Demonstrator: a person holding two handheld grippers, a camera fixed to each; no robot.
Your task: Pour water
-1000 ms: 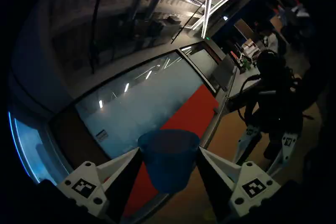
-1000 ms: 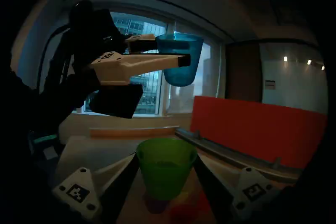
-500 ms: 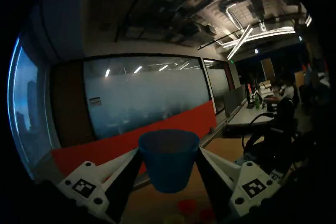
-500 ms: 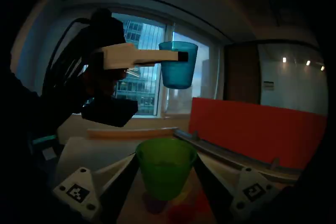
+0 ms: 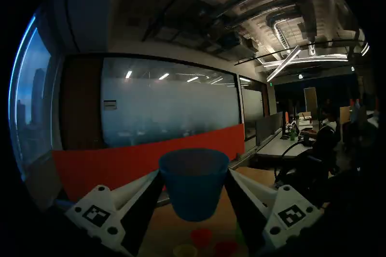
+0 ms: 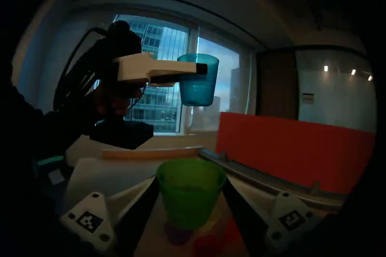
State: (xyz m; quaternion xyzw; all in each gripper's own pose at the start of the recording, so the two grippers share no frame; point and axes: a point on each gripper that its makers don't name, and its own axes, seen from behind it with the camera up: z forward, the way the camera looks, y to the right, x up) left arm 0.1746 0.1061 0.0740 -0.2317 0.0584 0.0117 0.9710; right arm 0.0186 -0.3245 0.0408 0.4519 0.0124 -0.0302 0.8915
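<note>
While upright — blue cup (image 5: 194, 187) clamped in left claw (image 5: 193, 174), green cup (image 6: 191, 194) in right claw (image 6: 191, 181)

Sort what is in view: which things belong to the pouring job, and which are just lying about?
Belong to the job:
- blue cup, held aloft in the left gripper
- green cup, gripped by the right gripper

Just lying about:
- small coloured objects on the table
- red partition
- window
</note>
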